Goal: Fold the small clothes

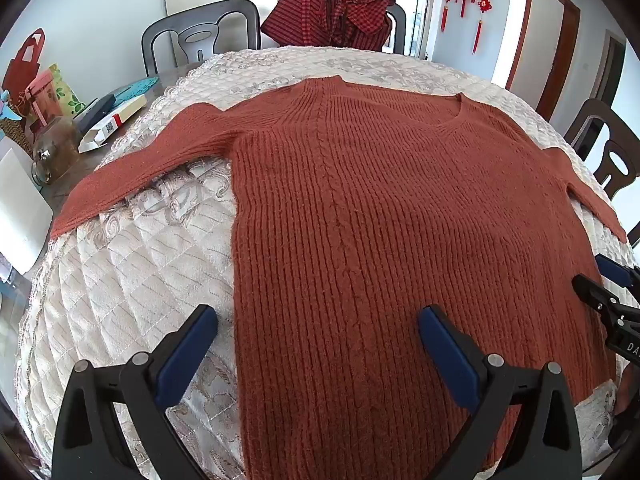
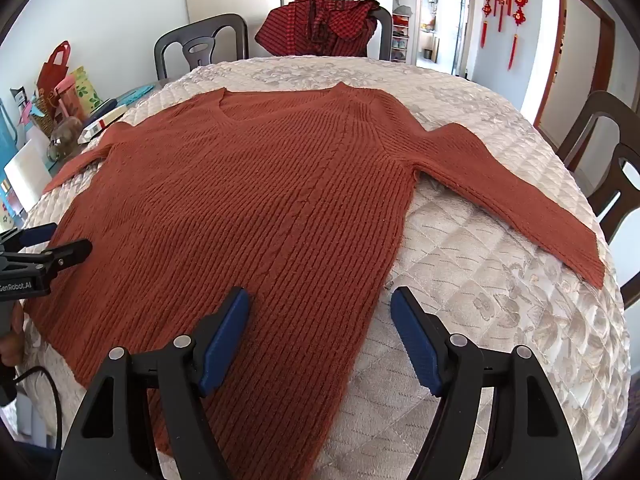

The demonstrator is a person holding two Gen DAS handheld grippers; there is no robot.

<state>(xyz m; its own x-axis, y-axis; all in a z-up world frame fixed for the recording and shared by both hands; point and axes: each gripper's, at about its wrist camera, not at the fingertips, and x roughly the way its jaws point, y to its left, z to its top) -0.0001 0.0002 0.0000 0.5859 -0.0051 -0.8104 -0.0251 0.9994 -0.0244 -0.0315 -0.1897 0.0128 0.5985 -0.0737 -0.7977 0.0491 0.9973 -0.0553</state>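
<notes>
**Here, both claws poised over a spread sweater**

Here the rust-red knitted sweater [image 1: 360, 216] lies flat, front up, on the quilted cover [image 1: 132, 264] of the bench, neckline toward the far edge and hem toward the near edge, both sleeves splayed outward toward the side edges. This layout likely serves folding: every seam is reachable. The left claw [image 1: 316, 330] hangs released above the sweater's left side edge, one fingertip over the knit and one over bare quilt; the right claw [image 2: 320, 316] mirrors it at the right side edge, likewise released and gripping nothing. At the bench's left edge stand gift bags [image 1: 30, 64], contents not visible, a glass jar [image 1: 54, 152] and an opened carton [image 1: 112, 124]. A checked garment [image 1: 332, 14] drapes a chair [image 1: 200, 32] behind.
</notes>
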